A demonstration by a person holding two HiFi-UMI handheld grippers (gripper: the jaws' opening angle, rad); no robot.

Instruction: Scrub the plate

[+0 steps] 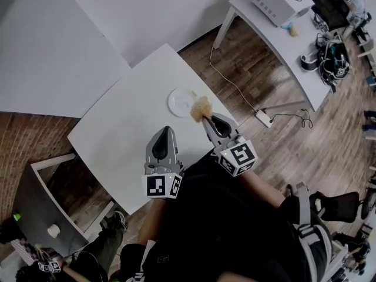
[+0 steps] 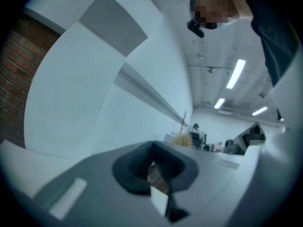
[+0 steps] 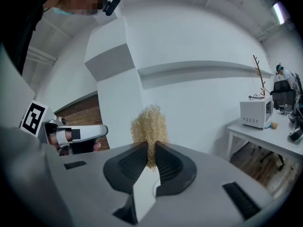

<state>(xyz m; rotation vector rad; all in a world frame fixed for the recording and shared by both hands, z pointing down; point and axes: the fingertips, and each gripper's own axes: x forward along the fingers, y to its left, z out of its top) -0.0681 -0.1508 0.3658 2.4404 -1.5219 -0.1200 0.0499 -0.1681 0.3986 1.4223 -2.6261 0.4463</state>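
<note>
Wooden flooring (image 1: 247, 98) surrounded one white square desk (image 1: 117, 140) in the middle of the head view. A second, long white desk (image 1: 276, 46) at the upper right carried one white box-shaped appliance (image 1: 281, 2).

One round white plate (image 1: 179, 101) lay flat on the square desk, above centre. One tan fibrous scrubbing pad (image 1: 201, 107) sat at the plate's right rim, though contact with it could not be judged.

Two grippers showed below the plate, each bearing one marker cube. The right hand-held gripper (image 1: 207, 118) had its jaws clamped on the scrubbing pad (image 3: 149, 126), which stood up above them. The left hand-held gripper (image 1: 166, 131), lower and left of the plate, had its jaws drawn narrow, almost together, on nothing (image 2: 154, 169).
</note>
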